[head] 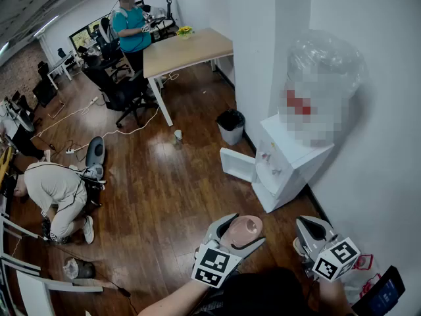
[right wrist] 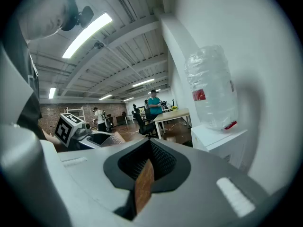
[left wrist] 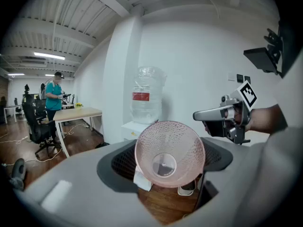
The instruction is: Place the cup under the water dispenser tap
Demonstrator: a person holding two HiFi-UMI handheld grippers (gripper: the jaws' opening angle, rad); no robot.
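Note:
A pink dimpled plastic cup (head: 245, 231) (left wrist: 169, 153) lies on its side in my left gripper (head: 238, 237) (left wrist: 166, 167), mouth towards that gripper's camera. The jaws stand wide and are shut on it, above the wooden floor. My right gripper (head: 309, 234) (right wrist: 147, 174) hovers just to the right with its jaws together and nothing in them; it also shows in the left gripper view (left wrist: 222, 115). The white water dispenser (head: 289, 166) (left wrist: 135, 126) (right wrist: 218, 136) stands ahead against the wall, with a clear bottle (head: 322, 64) (left wrist: 147, 93) (right wrist: 210, 86) on top. Both grippers are well short of it.
A white panel (head: 237, 163) leans out at the dispenser's left. A black bin (head: 231, 125) and a small cup (head: 178, 135) stand on the floor beyond. Farther back there is a wooden table (head: 187, 48) with chairs and a standing person (head: 131, 28); another person (head: 59, 189) crouches at left.

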